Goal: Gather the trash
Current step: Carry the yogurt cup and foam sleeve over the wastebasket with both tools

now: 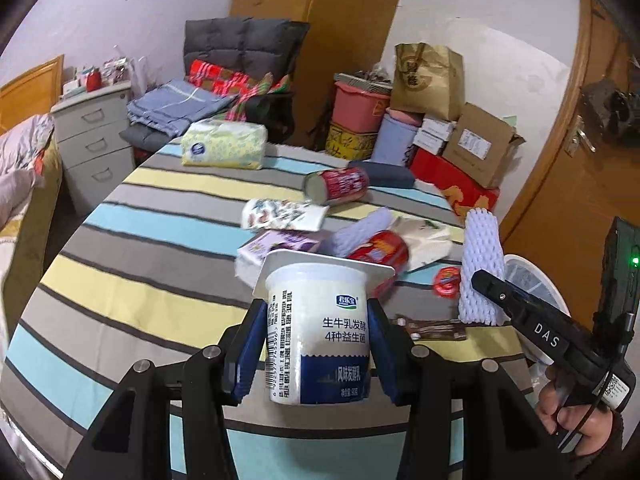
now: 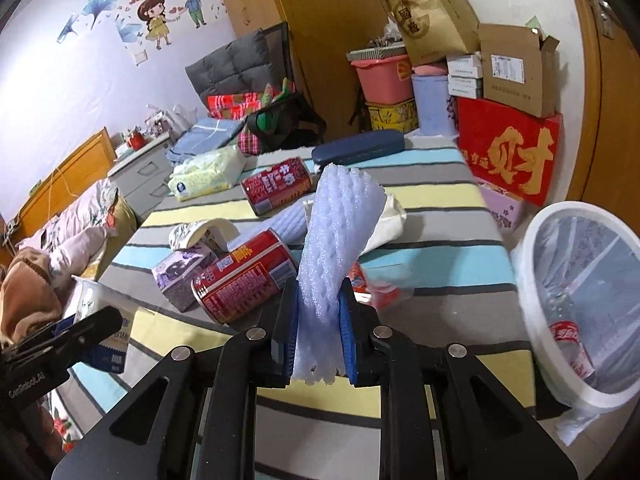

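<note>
Grippers both clenched: my left gripper (image 1: 318, 354) clamps an upright yogurt cup (image 1: 318, 332), my right gripper (image 2: 318, 344) pinches a foam fruit sleeve (image 2: 332, 248) whose long axis runs up and away from the jaws. Past them, the lined bin (image 2: 532, 240) sits at the striped table's (image 2: 440, 184) right edge, nearer my right hand, so that load should go first.
</note>
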Available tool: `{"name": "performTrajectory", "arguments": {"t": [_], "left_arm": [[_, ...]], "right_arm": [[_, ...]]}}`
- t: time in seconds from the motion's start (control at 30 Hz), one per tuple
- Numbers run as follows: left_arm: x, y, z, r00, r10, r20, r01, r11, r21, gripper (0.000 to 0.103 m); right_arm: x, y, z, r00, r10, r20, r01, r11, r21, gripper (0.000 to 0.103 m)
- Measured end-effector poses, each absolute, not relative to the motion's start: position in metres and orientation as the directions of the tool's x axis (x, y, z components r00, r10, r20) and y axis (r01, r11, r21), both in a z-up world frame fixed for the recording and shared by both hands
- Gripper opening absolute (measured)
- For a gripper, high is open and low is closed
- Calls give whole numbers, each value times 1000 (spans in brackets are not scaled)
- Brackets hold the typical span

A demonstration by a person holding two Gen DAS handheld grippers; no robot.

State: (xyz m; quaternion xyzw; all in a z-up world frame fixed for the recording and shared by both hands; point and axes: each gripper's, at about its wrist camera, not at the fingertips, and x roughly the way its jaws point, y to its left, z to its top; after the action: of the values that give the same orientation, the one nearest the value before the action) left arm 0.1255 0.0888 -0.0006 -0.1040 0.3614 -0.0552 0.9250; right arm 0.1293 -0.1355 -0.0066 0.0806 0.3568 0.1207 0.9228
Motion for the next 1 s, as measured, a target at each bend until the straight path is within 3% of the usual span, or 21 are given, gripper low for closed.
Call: {"name": "performTrajectory", "arguments": {"t": [0.5,1.0], "left_arm": [[132,0,25,726,-296,-621,211,955,-209,49],[152,-109,34,655,-429,-622,401,895,-195,49]], "right_arm": [[105,-192,14,784,195,-589,-60,969,241,19],[91,-266,13,797,70,-599,82,971,224,19]]}}
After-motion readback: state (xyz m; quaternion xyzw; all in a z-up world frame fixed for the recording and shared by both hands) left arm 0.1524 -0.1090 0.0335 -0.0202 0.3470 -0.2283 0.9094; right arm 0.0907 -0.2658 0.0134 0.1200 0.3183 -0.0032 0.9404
